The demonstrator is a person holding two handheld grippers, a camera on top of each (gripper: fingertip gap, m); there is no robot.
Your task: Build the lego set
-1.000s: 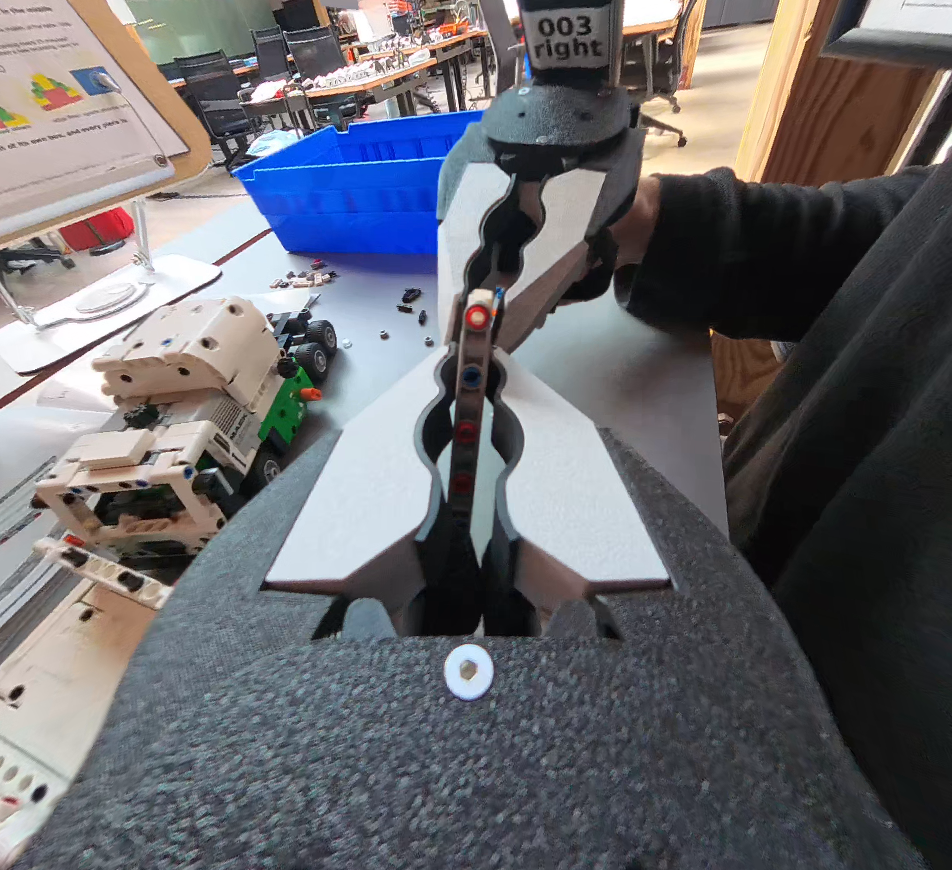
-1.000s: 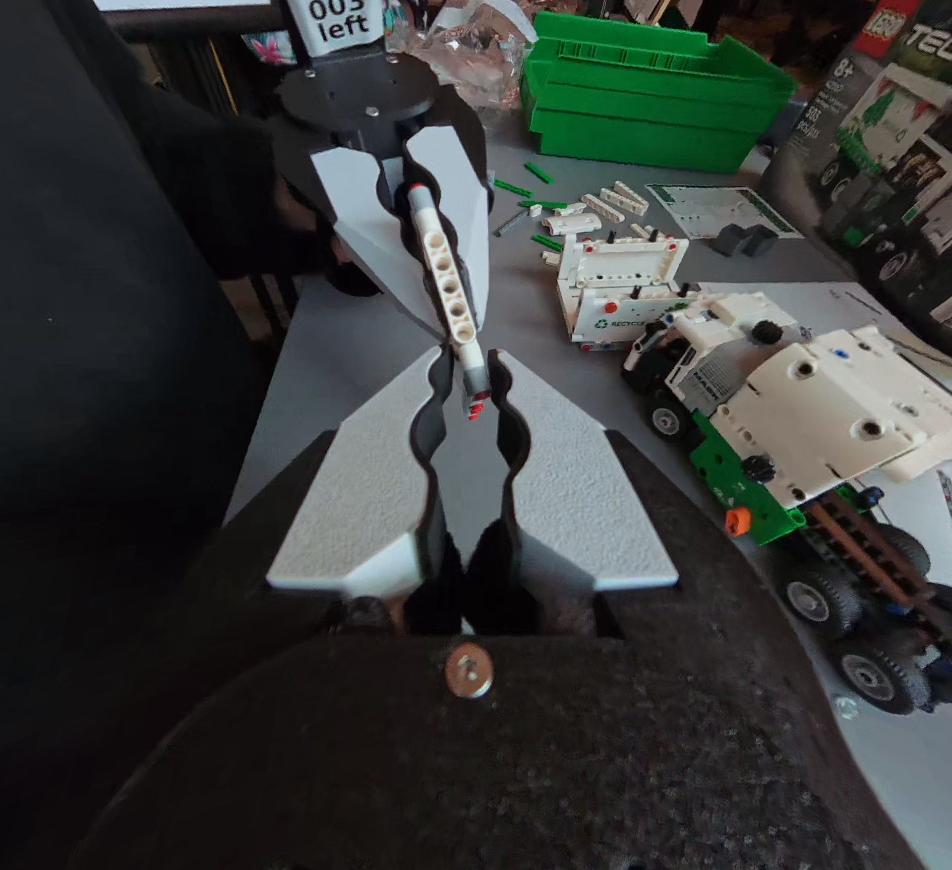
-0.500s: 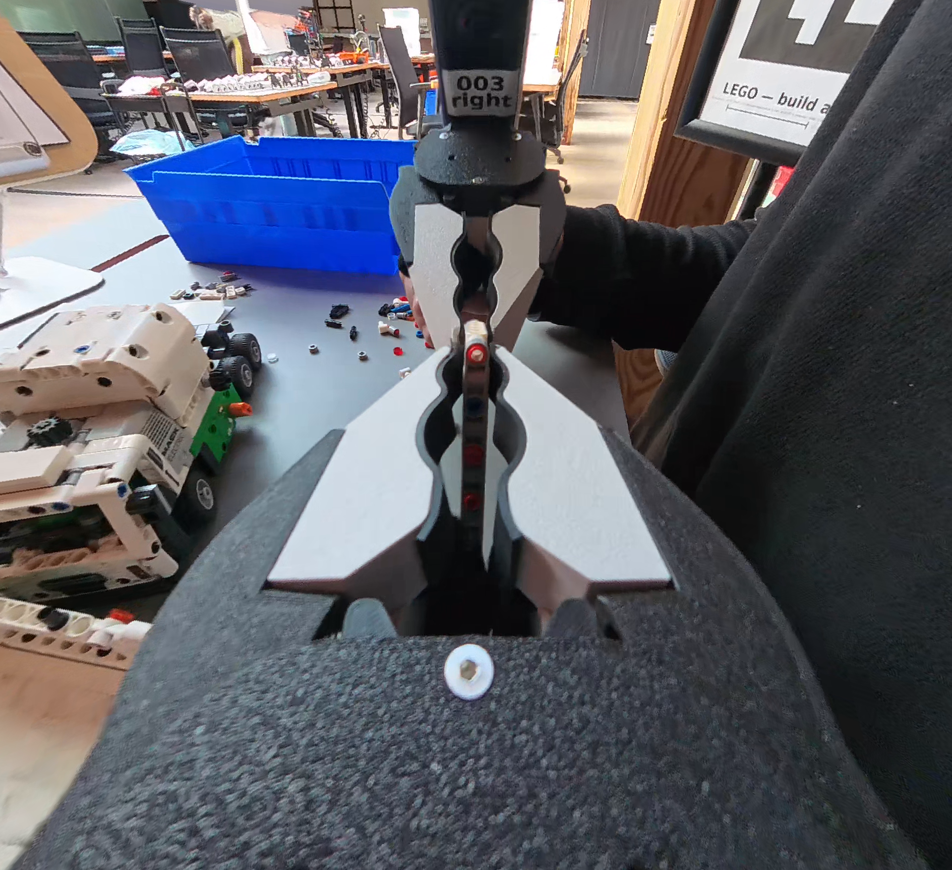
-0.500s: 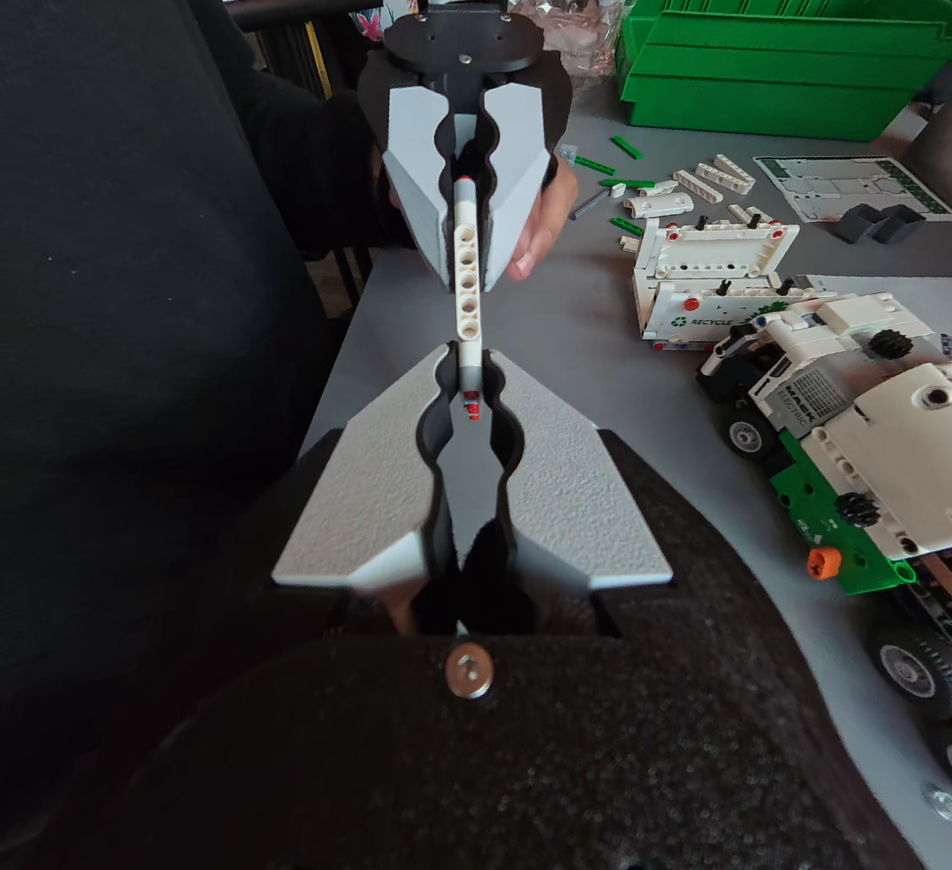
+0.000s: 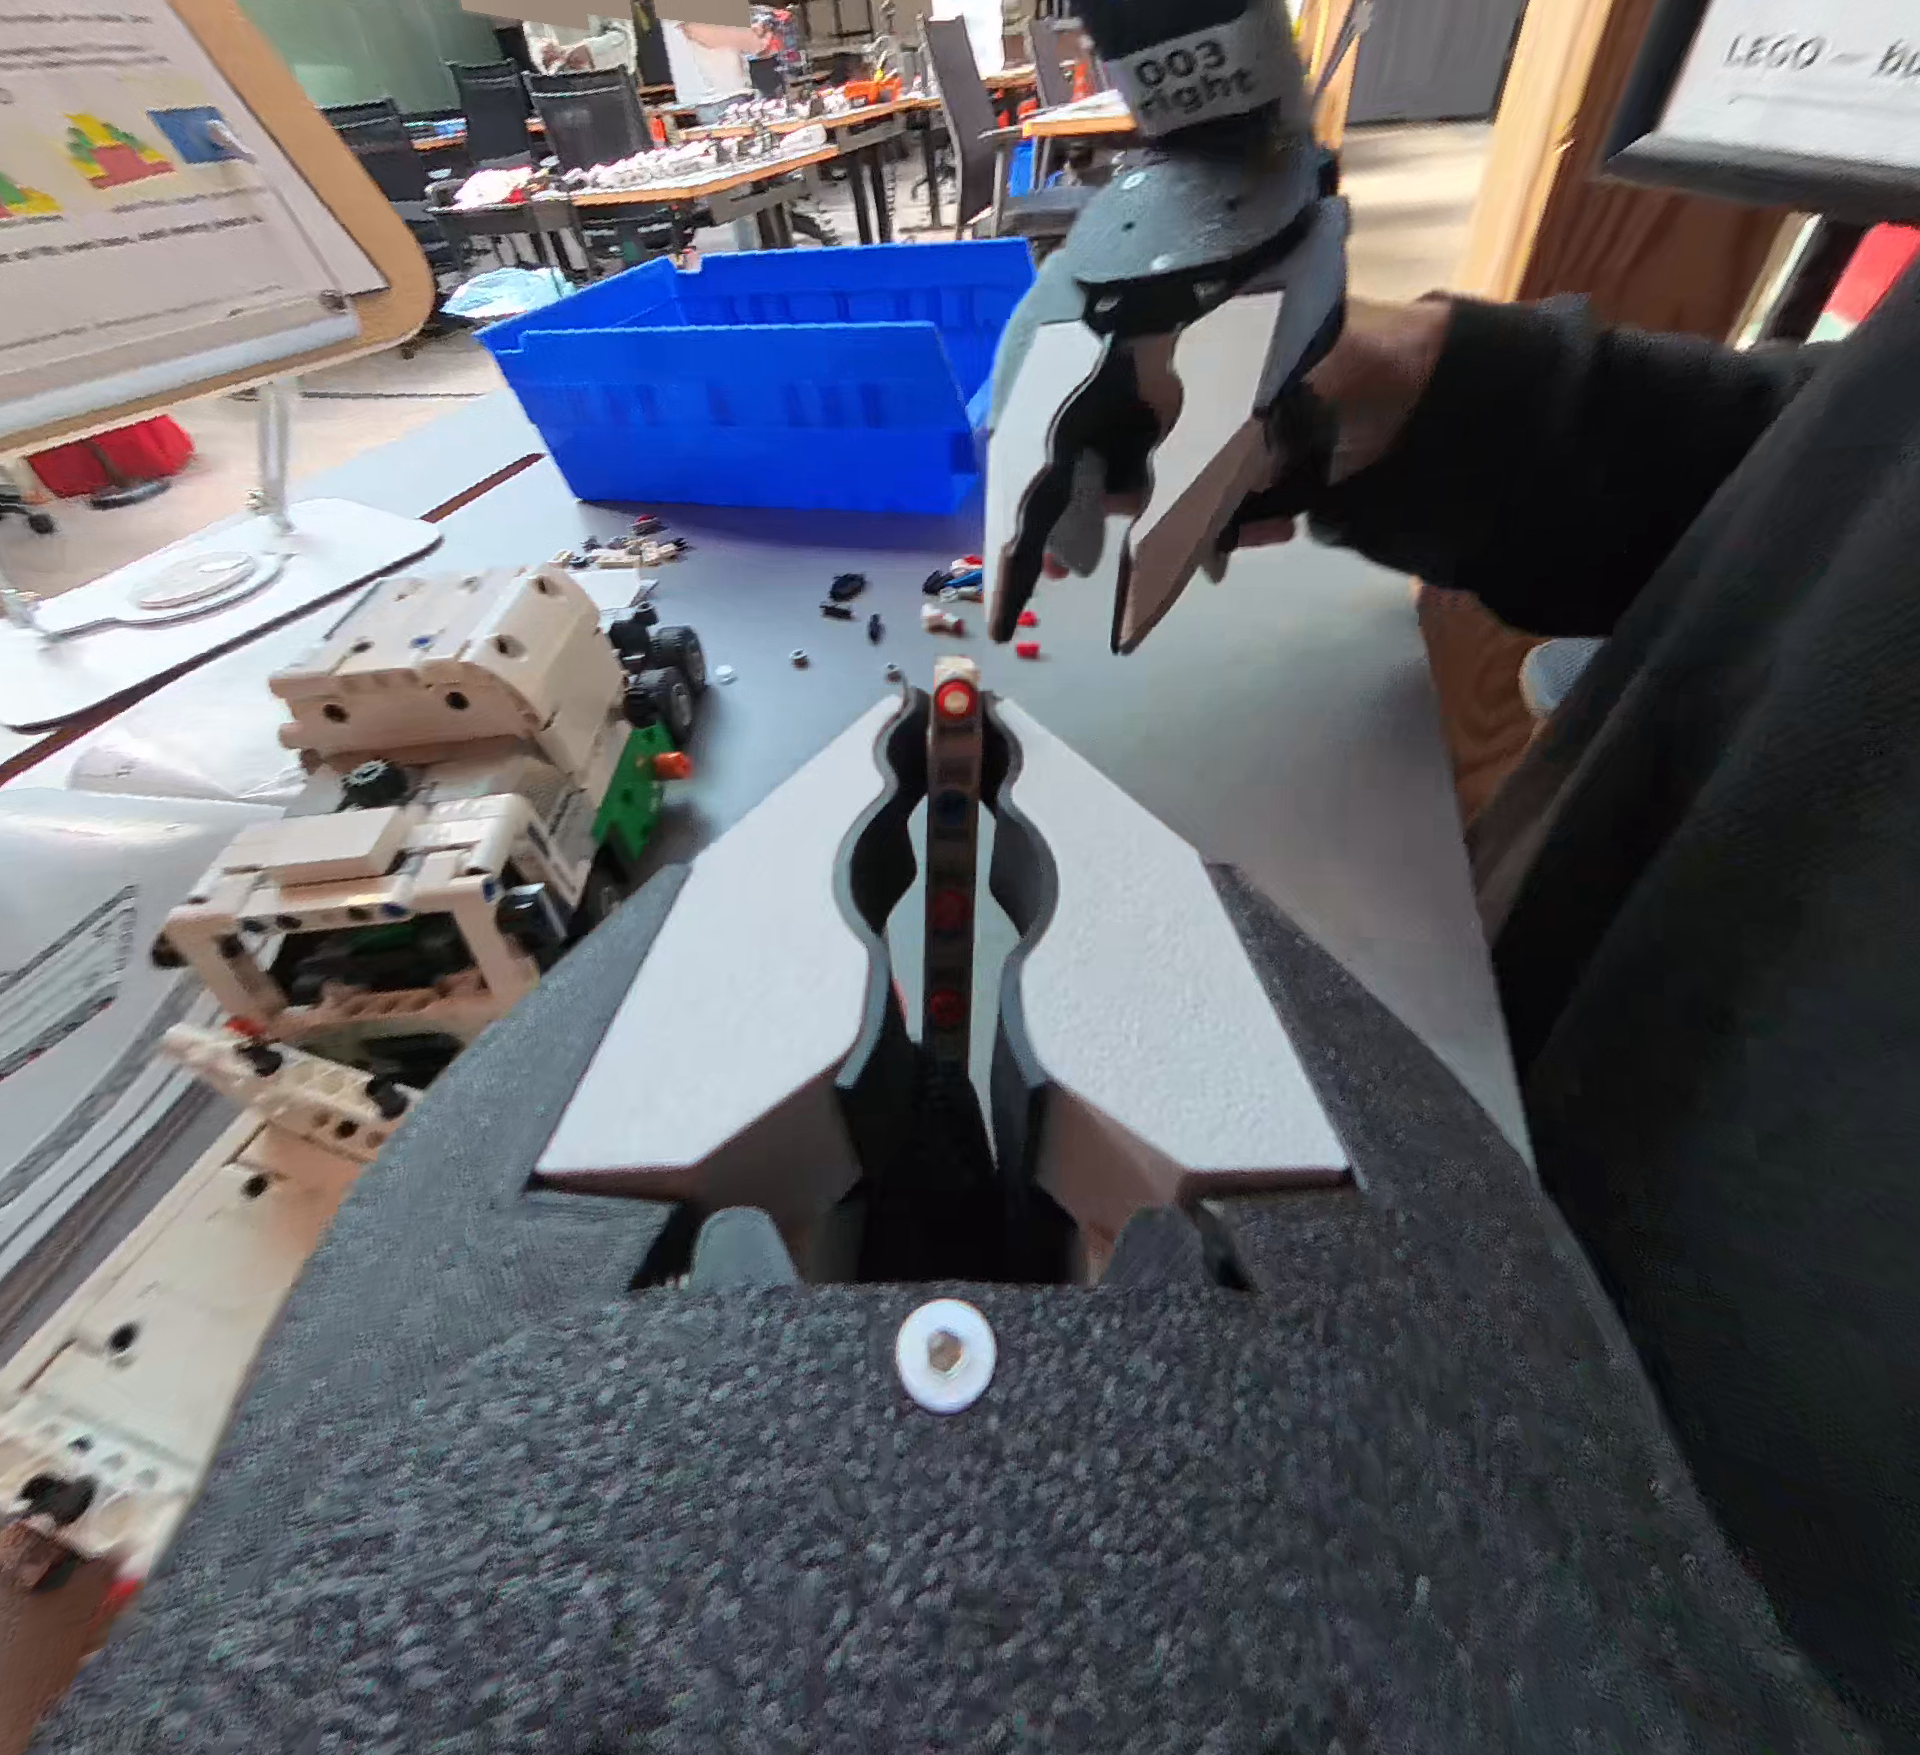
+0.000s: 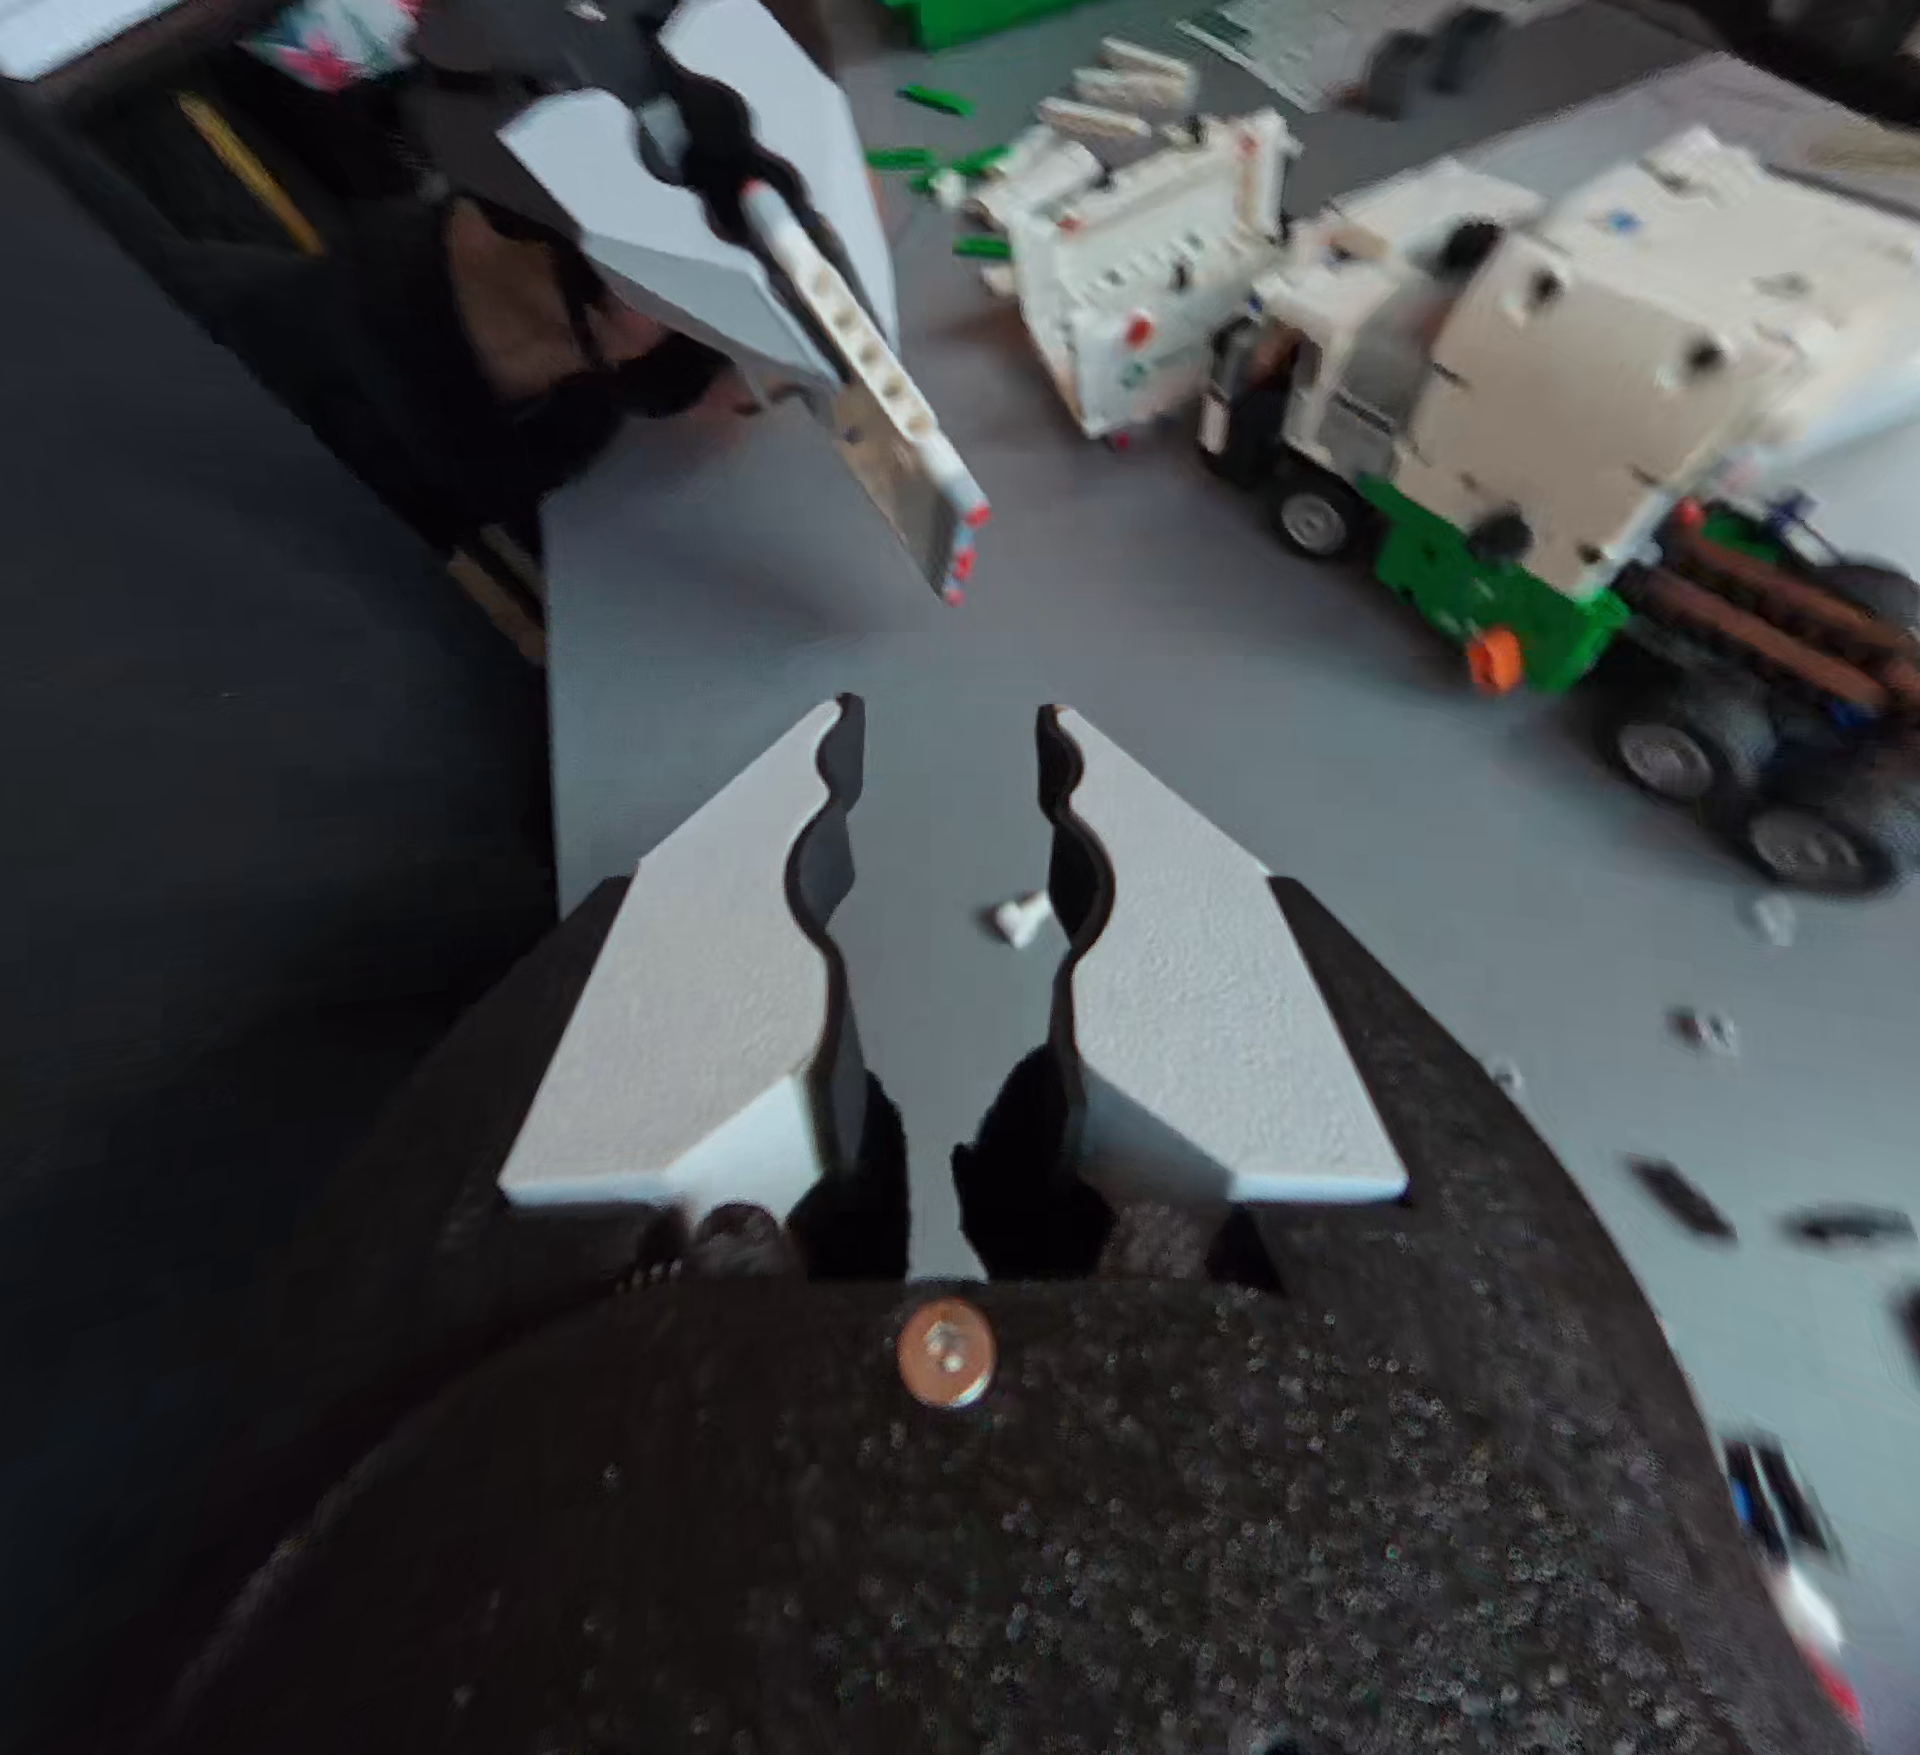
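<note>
While two hand-held grippers face, left hand-held gripper (image 5: 951, 718) clamps one beam (image 5: 951, 874), right hand-held gripper (image 6: 948, 718) gapes

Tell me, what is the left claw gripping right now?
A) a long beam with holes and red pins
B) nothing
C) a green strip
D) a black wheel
A: the left claw is shut on the beam, which sticks out between its fingers, red pins showing in the holes.

Even daylight; soft shadows; wide-angle edge bending; heavy motion blur in right wrist view
</note>
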